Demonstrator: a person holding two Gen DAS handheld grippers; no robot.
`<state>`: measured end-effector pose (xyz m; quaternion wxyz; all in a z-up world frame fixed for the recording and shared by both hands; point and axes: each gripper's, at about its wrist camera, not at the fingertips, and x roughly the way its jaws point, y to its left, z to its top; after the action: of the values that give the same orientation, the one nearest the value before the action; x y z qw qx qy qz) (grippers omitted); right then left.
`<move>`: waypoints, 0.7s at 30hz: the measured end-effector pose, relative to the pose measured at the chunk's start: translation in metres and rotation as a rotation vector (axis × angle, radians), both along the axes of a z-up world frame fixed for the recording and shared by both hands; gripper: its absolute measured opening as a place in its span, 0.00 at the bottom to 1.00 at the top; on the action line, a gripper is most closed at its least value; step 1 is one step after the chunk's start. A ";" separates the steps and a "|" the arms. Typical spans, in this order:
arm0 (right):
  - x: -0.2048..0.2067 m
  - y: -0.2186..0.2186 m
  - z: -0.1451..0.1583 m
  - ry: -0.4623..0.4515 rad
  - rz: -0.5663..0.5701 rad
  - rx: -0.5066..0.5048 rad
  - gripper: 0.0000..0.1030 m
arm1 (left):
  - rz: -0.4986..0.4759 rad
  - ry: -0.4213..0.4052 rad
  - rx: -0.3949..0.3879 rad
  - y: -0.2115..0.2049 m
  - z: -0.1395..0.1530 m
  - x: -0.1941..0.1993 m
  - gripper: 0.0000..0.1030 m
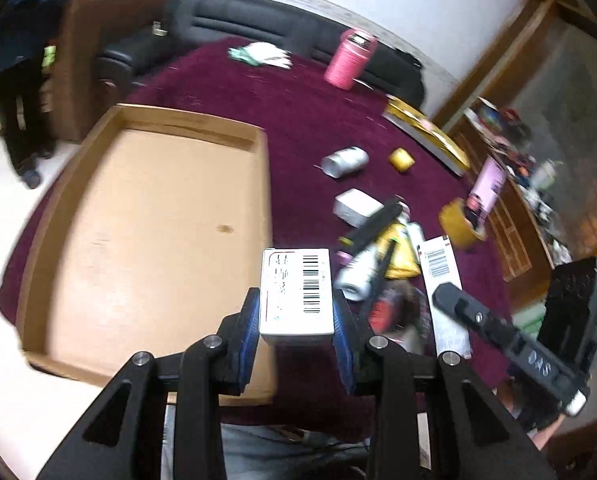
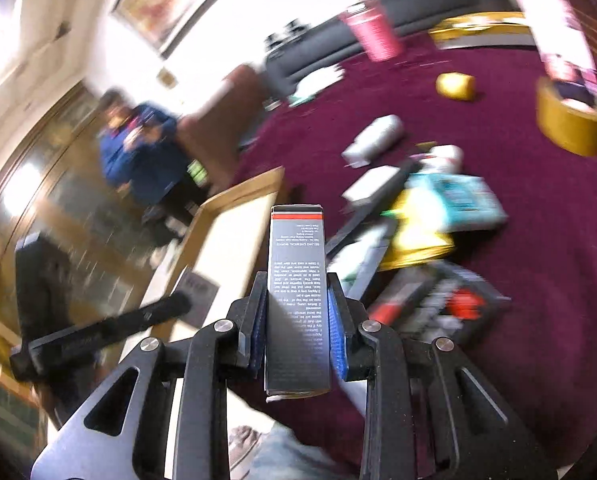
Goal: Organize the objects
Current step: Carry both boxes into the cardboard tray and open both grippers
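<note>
left claw [image 1: 296, 312] clenched on a white box [image 1: 296, 292], right claw [image 2: 298, 312] grasping a grey box [image 2: 298, 300]

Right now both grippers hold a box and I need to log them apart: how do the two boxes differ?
The white box, in the left gripper, is pale with black barcodes; the dark grey box, in the right gripper, carries white small print and a red stripe at its far end. The white box looks broad and squat, the dark grey box slim and long. Both are cartons clamped between blue-padded jaws.
</note>
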<state>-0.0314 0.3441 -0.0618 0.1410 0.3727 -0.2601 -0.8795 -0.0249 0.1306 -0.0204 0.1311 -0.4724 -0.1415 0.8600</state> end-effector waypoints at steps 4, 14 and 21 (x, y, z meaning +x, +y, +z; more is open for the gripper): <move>-0.018 -0.039 0.004 0.016 0.103 0.034 0.26 | 0.066 -0.004 -0.022 -0.023 -0.002 -0.004 0.32; -0.071 -0.121 -0.021 -0.030 0.274 0.092 0.26 | 0.180 -0.121 -0.072 -0.072 -0.046 -0.021 0.32; -0.104 -0.151 -0.039 -0.079 0.297 0.139 0.26 | 0.187 -0.148 -0.099 -0.086 -0.056 -0.023 0.32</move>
<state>-0.1358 0.1930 -0.1010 0.2331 0.4504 -0.1459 -0.8494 -0.0479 0.0441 -0.0767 0.0158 -0.5251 -0.1516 0.8373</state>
